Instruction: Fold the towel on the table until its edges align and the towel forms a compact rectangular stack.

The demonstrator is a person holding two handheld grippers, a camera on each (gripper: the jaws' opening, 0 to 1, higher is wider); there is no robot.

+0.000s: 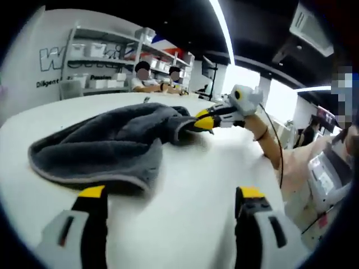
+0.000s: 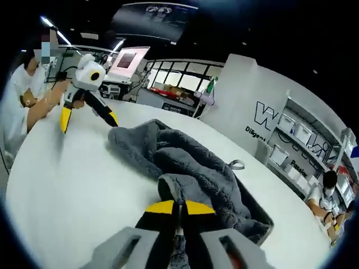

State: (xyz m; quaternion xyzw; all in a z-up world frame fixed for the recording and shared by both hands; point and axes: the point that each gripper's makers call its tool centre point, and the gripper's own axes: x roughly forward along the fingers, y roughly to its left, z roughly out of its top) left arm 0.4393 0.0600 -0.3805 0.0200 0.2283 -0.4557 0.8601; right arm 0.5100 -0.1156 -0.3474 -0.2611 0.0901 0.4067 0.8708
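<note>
A rumpled grey towel [image 1: 112,145] lies in a heap on the round white table [image 1: 196,174]. In the left gripper view my left gripper [image 1: 171,196] stands wide open just in front of the towel's near hem, holding nothing. My right gripper [image 1: 208,121] comes in from the right, shut on the towel's far corner. In the right gripper view the right gripper [image 2: 179,210] is pinched on a fold of the towel [image 2: 190,162]. Across the table [image 2: 67,185] the left gripper [image 2: 88,126] hovers open beside the towel's far end. A small loop tag [image 2: 236,164] sticks out of the towel's edge.
The person holding the grippers stands at the table's edge [image 1: 314,174]. Behind the table are shelves with white bins [image 1: 106,61], a white lettered partition [image 2: 263,112] and seated people [image 1: 143,78]. Bare tabletop stretches on the near side of the towel.
</note>
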